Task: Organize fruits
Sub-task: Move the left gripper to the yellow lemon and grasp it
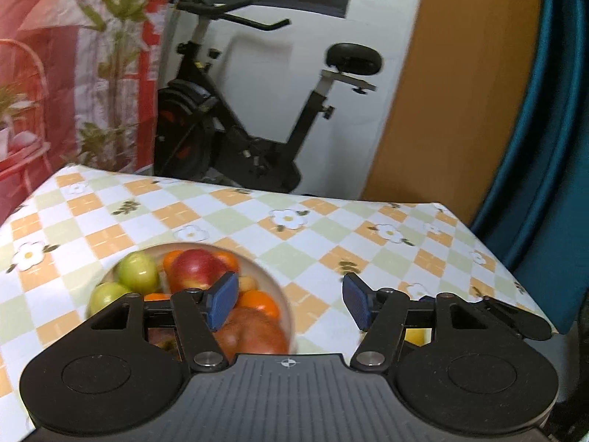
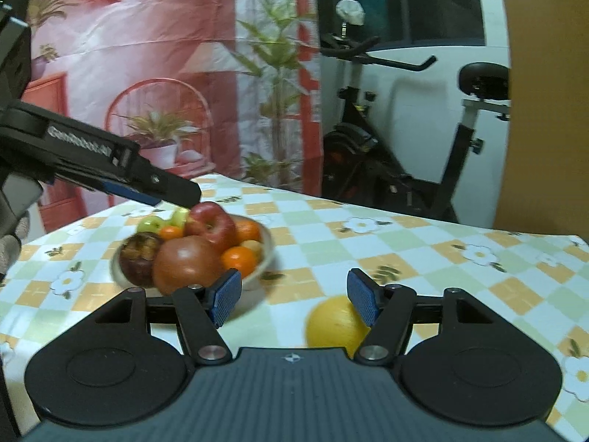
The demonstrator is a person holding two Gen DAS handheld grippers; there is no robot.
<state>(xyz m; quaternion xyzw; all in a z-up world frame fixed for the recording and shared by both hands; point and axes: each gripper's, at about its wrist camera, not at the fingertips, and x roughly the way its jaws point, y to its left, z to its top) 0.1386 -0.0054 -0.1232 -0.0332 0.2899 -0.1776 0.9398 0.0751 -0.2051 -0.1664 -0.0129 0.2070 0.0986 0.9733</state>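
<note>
Fruit bowl [image 2: 265, 254] on checked tablecloth [image 2: 423, 258] — exercise bike [image 2: 397, 154] behind.

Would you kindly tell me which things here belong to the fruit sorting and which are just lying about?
Job:
bowl of fruit
red apple
yellow fruit loose on the tablecloth

Lying about:
exercise bike
printed curtain

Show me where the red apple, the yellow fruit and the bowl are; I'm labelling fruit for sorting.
red apple [image 2: 213, 225]: right wrist view, its front face.
yellow fruit [image 2: 333, 326]: right wrist view, its visible left side.
bowl [image 2: 265, 254]: right wrist view, its right rim.
</note>
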